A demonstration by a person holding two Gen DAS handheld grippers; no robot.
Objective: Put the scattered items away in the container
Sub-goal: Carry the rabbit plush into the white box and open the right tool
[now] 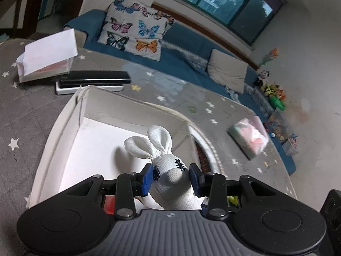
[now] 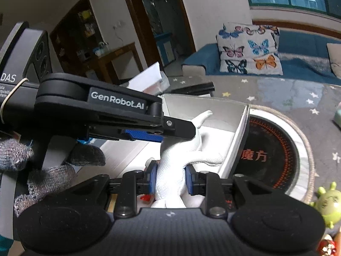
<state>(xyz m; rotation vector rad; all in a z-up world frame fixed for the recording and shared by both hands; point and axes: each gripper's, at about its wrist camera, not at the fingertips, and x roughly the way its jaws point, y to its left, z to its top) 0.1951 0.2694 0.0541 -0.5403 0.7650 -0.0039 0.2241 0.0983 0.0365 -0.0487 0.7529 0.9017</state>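
Note:
A white knitted rabbit toy (image 1: 170, 170) with long ears and black stitched eyes hangs over an open white box (image 1: 64, 128). My left gripper (image 1: 171, 178) is shut on its head. In the right wrist view my right gripper (image 2: 170, 178) is shut on the rabbit's body (image 2: 170, 170), above the box (image 2: 236, 136). The left gripper (image 2: 162, 131) crosses that view from the left, held by a gloved hand (image 2: 42, 166). A red item (image 2: 145, 197) lies low in the box.
A round black-and-white device (image 2: 277, 153) lies right of the box on the grey star carpet (image 1: 32, 106). A green spiky toy (image 2: 326, 204), a tissue pack (image 1: 249, 138), a black-and-white flat case (image 1: 93, 81) and an open white box (image 1: 46, 57) lie around. A blue sofa (image 1: 191, 53) stands behind.

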